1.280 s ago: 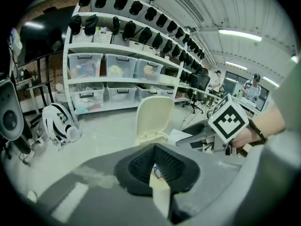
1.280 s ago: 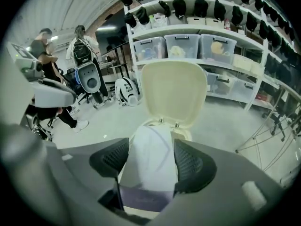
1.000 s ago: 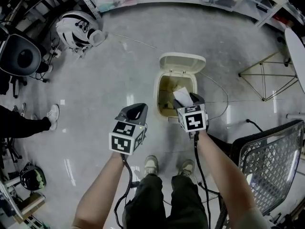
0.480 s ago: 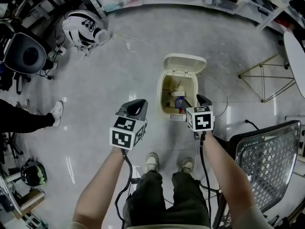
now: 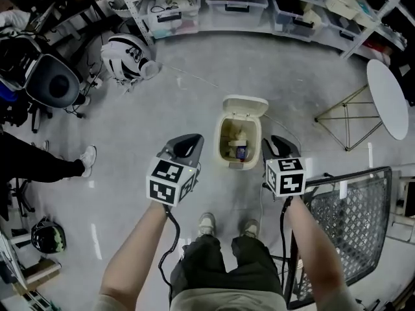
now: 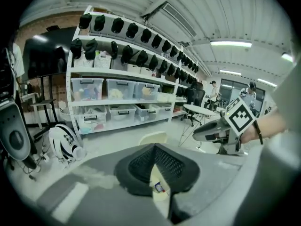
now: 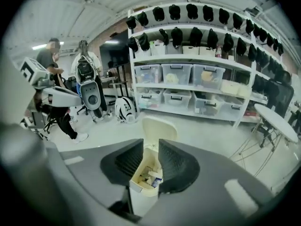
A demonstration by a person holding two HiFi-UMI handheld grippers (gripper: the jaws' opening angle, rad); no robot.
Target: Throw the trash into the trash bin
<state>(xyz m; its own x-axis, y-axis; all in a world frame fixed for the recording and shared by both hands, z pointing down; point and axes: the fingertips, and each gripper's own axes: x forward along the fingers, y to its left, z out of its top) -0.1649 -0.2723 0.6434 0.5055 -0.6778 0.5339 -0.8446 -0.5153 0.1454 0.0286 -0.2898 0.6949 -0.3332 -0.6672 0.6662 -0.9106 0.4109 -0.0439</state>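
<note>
On the floor (image 5: 162, 109) the trash bin (image 5: 240, 166) stands lid (image 5: 245, 105) up with the trash (image 5: 238, 149) inside — the throw looks done. The left tongs (image 5: 189, 141) are pinched together, empty; the right tongs (image 5: 275, 143), narrow, have just been closing on nothing — next probably means shutting the lid.

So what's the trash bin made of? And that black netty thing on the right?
The trash bin looks like plastic. It is smooth, cream and matte, with rounded moulded corners and a flip-up lid. The black mesh basket is probably metal wire with a dark paint or coating, since it has thin crossing strands and you can see the floor through them.
</note>
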